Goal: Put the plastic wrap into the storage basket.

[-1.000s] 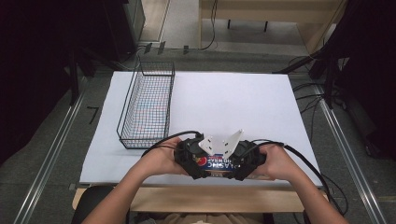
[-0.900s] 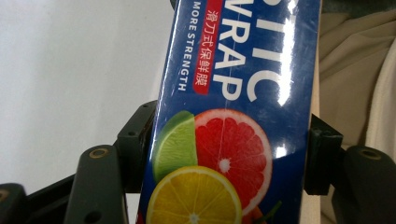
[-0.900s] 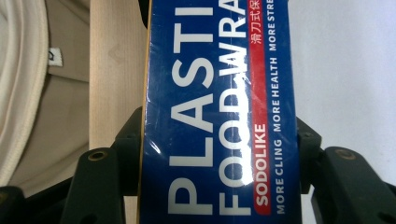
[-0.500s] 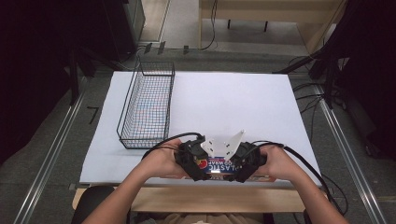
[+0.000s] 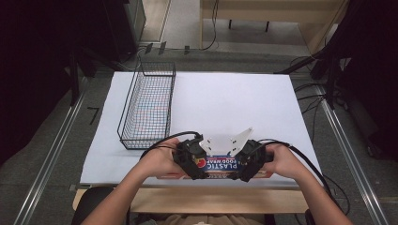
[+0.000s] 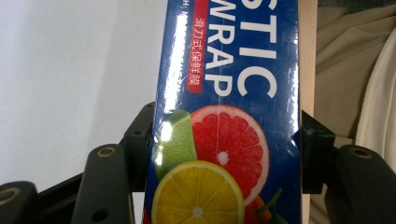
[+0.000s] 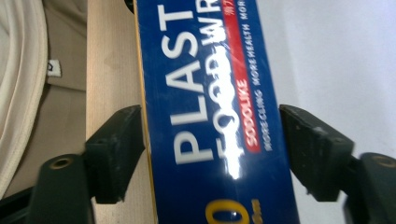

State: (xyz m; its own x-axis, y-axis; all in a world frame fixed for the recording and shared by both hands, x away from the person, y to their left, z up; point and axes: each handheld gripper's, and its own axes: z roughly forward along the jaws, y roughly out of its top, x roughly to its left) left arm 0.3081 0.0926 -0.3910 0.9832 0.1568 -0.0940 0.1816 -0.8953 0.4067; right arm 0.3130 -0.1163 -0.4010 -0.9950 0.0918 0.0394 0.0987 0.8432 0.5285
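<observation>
The left gripper (image 6: pixel 224 140) is clamped on the box (image 6: pixel 224 116) of plastic wrap, both pads pressed to its blue sides. The right gripper (image 7: pixel 210 149) has just been opening: its jaws stand a little off the box (image 7: pixel 210 116), which lies between them. The box (image 5: pixel 220 165) rests at the table's (image 5: pixel 225 98) near edge, its ends hidden under grippers and hands. Both forearms come in low, hands facing each other. A wire basket (image 5: pixel 148 105) stands well apart, to the left.
</observation>
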